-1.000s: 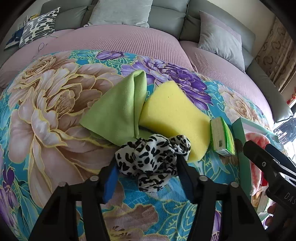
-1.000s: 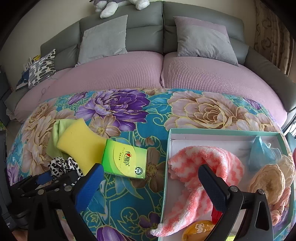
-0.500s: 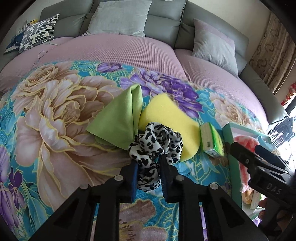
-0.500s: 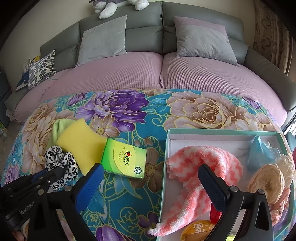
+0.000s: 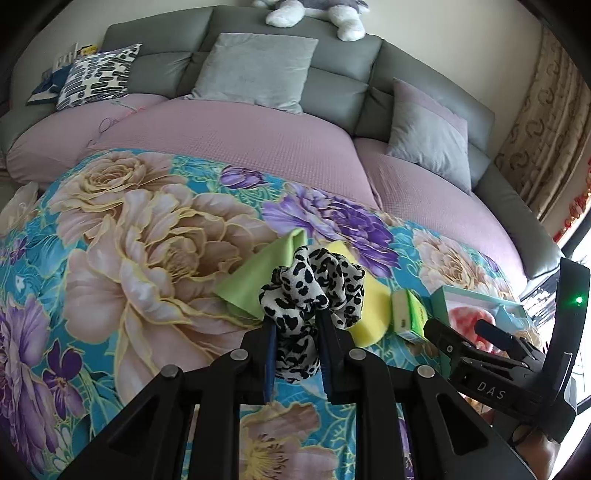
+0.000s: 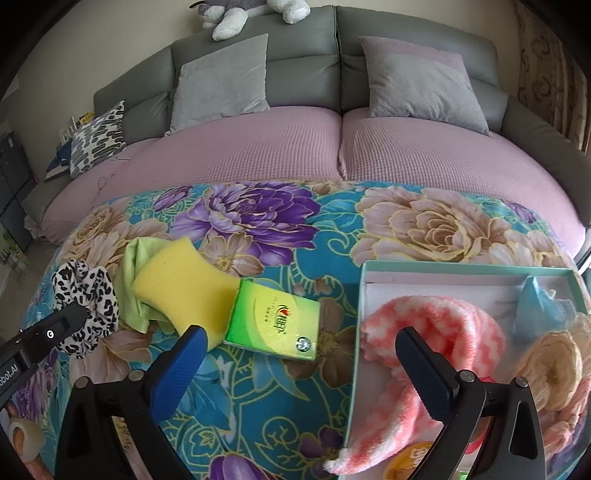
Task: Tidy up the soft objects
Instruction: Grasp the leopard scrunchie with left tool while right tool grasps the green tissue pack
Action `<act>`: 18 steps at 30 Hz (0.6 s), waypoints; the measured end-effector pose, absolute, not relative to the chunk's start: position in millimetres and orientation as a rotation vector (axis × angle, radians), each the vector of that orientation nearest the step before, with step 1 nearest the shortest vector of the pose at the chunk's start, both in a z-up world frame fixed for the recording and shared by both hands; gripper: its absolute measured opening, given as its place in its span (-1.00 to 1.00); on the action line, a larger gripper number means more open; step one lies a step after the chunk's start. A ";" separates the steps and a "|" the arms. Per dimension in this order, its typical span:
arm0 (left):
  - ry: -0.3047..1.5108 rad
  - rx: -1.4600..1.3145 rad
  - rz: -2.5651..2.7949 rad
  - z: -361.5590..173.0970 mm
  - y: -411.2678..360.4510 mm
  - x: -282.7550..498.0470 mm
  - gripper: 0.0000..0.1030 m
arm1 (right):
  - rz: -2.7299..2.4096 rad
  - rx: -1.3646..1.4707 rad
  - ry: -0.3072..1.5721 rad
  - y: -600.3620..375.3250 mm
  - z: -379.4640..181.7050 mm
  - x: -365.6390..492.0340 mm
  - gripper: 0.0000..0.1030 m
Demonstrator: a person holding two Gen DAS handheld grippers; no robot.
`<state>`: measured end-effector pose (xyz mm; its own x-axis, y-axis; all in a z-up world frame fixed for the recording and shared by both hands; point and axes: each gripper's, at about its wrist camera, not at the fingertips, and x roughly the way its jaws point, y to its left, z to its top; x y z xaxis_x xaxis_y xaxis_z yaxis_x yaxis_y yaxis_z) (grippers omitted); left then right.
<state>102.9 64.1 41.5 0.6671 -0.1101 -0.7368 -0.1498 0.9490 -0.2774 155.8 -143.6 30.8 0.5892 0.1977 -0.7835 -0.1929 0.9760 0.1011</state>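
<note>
My left gripper (image 5: 295, 332) is shut on a black-and-white leopard-print scrunchie (image 5: 312, 286) and holds it above the floral blanket; the scrunchie also shows in the right wrist view (image 6: 86, 299). Behind it lie a light green cloth (image 5: 258, 273) and a yellow sponge (image 6: 177, 284). A green tissue pack (image 6: 275, 323) lies next to the sponge. My right gripper (image 6: 303, 358) is open and empty above the blanket, at the left rim of a teal box (image 6: 356, 332). The box holds a pink-and-white fluffy towel (image 6: 436, 325), a cream knitted item (image 6: 550, 362) and a light blue item (image 6: 535, 310).
The floral blanket (image 6: 406, 221) covers the front of a mauve bed (image 6: 258, 147). Grey pillows (image 6: 221, 74) and a patterned cushion (image 6: 98, 138) lean on the grey headboard, with a plush toy (image 6: 251, 9) on top. Curtains (image 5: 546, 125) hang at the right.
My left gripper has shut on the leopard scrunchie and lifted it off the blanket, tilting up so more headboard shows. The right gripper has stayed open and nearly still.
</note>
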 end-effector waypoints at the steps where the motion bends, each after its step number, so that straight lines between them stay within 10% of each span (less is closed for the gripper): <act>1: 0.847 -0.333 0.026 40.5 65.6 102.7 -0.60 | 0.242 0.017 0.914 -142.4 30.0 156.0 1.00; 18: 0.877 -0.361 0.042 29.3 75.7 104.2 -0.60 | 0.307 0.098 0.963 -129.4 2.0 170.7 0.97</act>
